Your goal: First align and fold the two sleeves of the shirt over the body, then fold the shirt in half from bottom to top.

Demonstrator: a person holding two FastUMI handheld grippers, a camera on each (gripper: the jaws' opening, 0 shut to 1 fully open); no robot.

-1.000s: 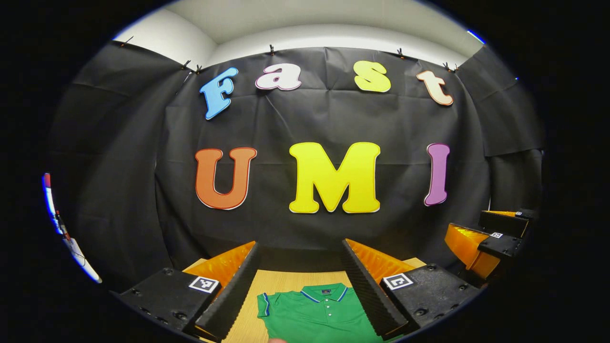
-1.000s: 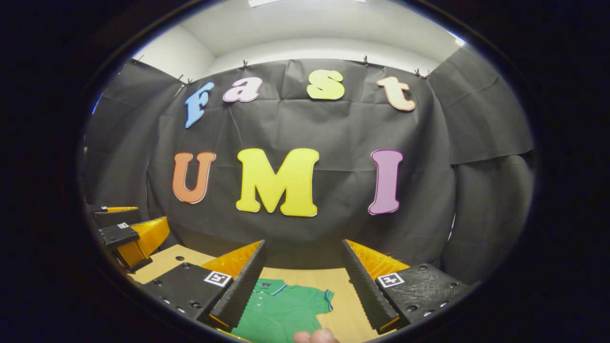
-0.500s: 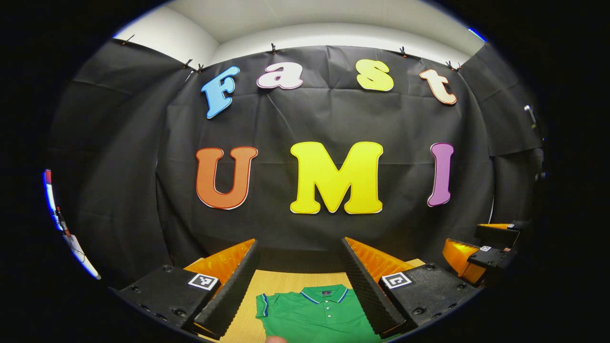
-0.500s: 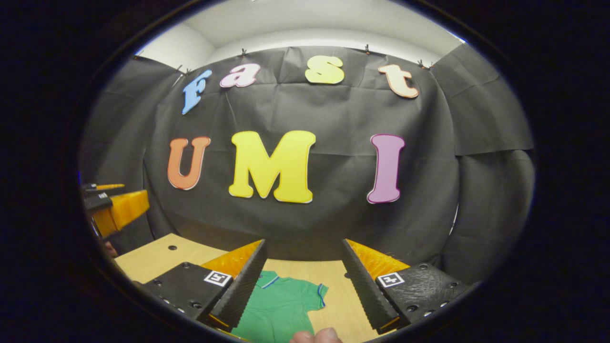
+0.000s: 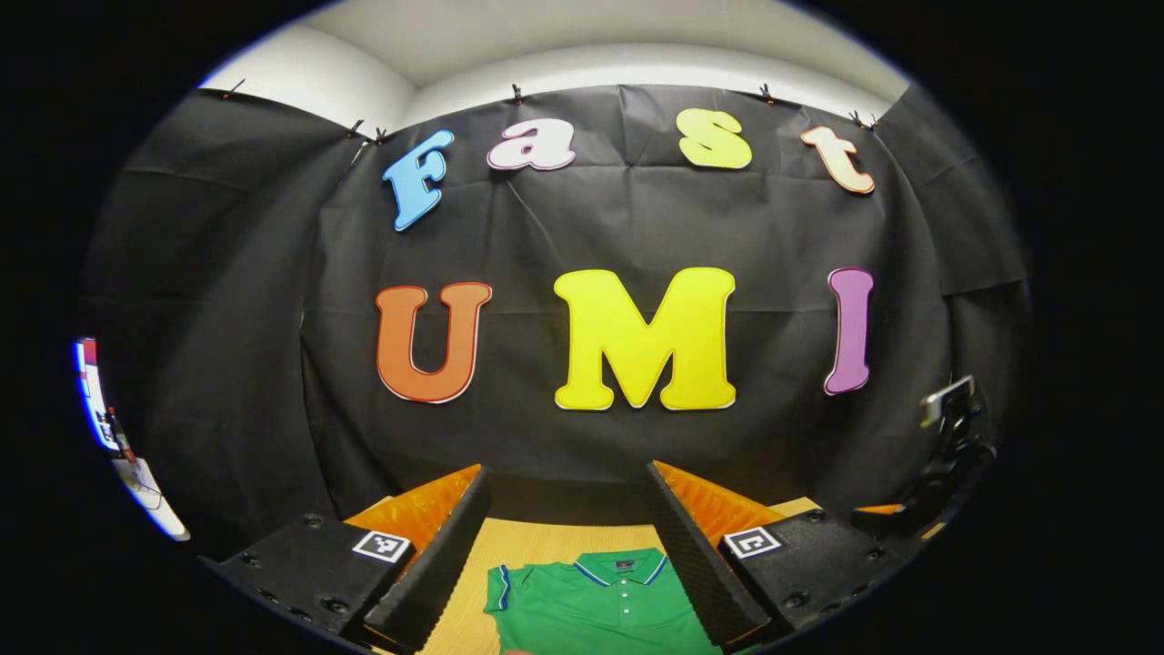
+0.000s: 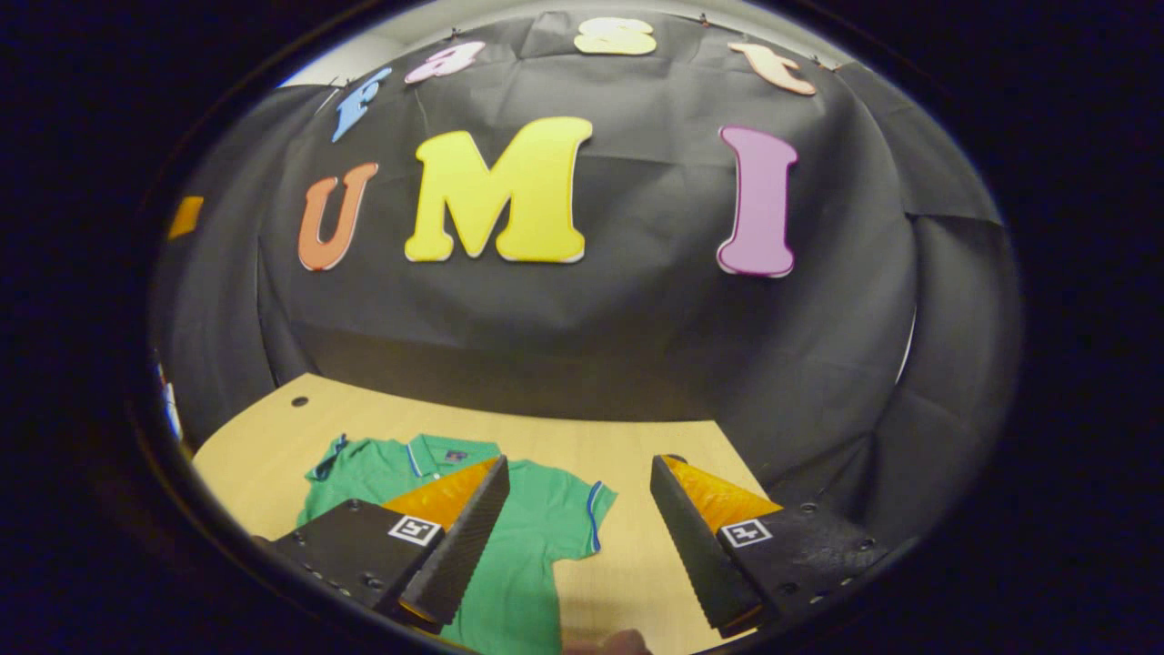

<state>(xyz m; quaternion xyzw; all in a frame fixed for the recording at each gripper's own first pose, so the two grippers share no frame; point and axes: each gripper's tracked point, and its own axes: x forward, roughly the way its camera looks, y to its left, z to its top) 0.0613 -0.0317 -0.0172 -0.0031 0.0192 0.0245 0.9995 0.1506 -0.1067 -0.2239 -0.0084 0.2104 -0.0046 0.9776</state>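
A green polo shirt (image 5: 596, 602) with a blue-striped collar and cuffs lies flat on the wooden table (image 5: 536, 544), collar towards the wall. In the left gripper view, my left gripper (image 5: 564, 482) hangs open above the shirt's collar end, holding nothing. In the right gripper view the same shirt (image 6: 536, 518) lies spread with both short sleeves out. My right gripper (image 6: 579, 473) is open above it, over the sleeve (image 6: 587, 509) on that view's right, and holds nothing. Part of the right gripper (image 5: 946, 455) shows at the far right of the left gripper view.
The table (image 6: 273, 437) runs back to the black cloth wall, with a small hole near its far left corner (image 6: 298, 401). Bare wood lies right of the shirt. A fingertip (image 6: 618, 641) shows at the bottom edge of the right gripper view.
My right gripper has tilted down towards the table, bringing much more of the shirt and table into its view. The left gripper has barely moved.
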